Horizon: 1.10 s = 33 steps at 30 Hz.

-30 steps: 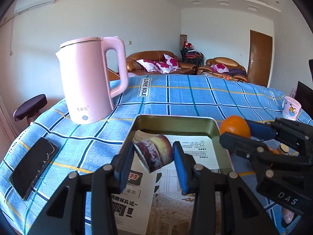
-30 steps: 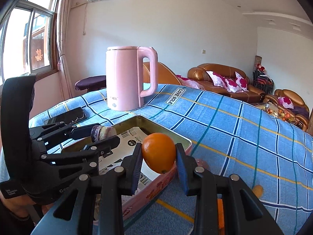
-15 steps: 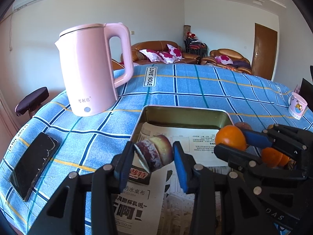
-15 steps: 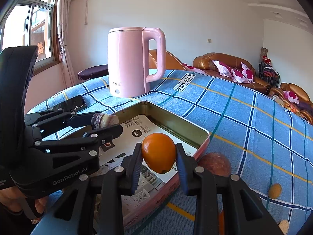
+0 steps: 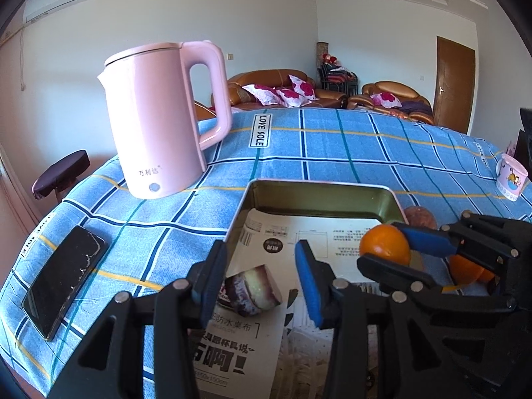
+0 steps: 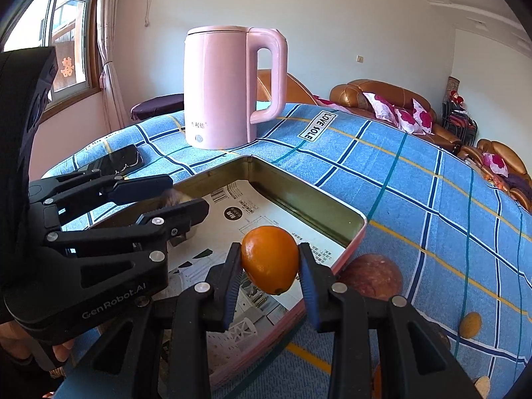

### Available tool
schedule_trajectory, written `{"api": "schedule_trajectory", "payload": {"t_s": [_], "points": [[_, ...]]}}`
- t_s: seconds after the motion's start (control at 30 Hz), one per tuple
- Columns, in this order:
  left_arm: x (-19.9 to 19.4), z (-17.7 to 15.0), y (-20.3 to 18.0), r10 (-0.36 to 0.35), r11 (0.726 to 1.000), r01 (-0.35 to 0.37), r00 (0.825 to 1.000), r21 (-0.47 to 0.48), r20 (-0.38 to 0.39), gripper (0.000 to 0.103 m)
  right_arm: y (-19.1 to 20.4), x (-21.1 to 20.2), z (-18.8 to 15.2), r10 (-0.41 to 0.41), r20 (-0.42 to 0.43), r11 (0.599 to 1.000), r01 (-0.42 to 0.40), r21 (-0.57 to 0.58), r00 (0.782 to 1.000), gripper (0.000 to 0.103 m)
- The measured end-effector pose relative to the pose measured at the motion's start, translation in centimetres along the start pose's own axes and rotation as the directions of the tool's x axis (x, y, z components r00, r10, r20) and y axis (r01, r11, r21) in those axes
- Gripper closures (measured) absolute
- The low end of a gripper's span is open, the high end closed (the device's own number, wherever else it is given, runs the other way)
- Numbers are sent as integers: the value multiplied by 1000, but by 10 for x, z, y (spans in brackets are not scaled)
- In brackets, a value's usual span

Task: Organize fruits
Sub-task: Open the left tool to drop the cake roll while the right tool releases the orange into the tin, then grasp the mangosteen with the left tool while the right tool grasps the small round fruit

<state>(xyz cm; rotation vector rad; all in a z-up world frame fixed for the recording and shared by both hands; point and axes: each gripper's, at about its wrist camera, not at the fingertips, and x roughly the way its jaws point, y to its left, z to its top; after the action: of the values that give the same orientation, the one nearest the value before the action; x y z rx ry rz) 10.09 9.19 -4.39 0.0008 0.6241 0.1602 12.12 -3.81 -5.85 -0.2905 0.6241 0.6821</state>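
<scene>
Two grippers over tray [image 5: 319, 189]: right gripper [image 6: 269, 267] clamps orange [image 6: 269, 259].

Left tongs [image 5: 261, 274] have just been opening, pads apart; right tongs [image 6: 269, 267] clamped, both tilted downward

The blue checked cloth [image 5: 332, 153] carries a "LOVE SOLE" label [image 5: 260, 130], and the left tool [image 6: 186, 199] reads "GenRobot.AI" (white letters on its black body).

Checked tablecloth [image 5: 365, 153], kettle [image 5: 159, 123], phone [image 5: 63, 282], tin [image 5: 319, 199]
</scene>
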Motion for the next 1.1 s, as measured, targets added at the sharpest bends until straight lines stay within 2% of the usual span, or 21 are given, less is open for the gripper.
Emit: {"api": "schedule_trajectory", "payload": {"t_s": [0.07, 0.1, 0.17, 0.27, 0.53, 0.73, 0.93, 1.1], "points": [[-3, -1, 3, 2, 1000, -2, 1000, -20, 15, 46, -1, -1, 0, -2, 5, 1000, 2, 7, 1000, 67], [-6, -2, 5, -3, 999, 4, 1000, -34, 26, 44, -2, -2, 0, -11, 12, 1000, 11, 14, 1000, 64], [-14, -4, 8, -16, 998, 20, 999, -63, 51, 30, -6, -8, -1, -20, 36, 999, 19, 33, 999, 57], [-27, -6, 3, -44, 996, 51, 995, -75, 94, 20, -14, -26, -6, -55, 68, 997, 52, 49, 996, 51], [-52, -9, -46, -170, 984, 175, 977, -24, 128, 20, -55, -96, -48, -184, 100, 975, 169, 145, 978, 51], [-59, -15, -91, -274, 962, 272, 957, 37, 92, 20, -92, -126, -94, -306, 22, 930, 294, 222, 952, 51], [-62, -23, -129, -329, 941, 323, 943, 102, 55, 20, -117, -135, -122, -339, -25, 902, 332, 275, 941, 51], [-58, -28, -144, -340, 934, 335, 940, 122, 25, 20, -122, -134, -126, -321, -45, 900, 319, 296, 946, 51]]}}
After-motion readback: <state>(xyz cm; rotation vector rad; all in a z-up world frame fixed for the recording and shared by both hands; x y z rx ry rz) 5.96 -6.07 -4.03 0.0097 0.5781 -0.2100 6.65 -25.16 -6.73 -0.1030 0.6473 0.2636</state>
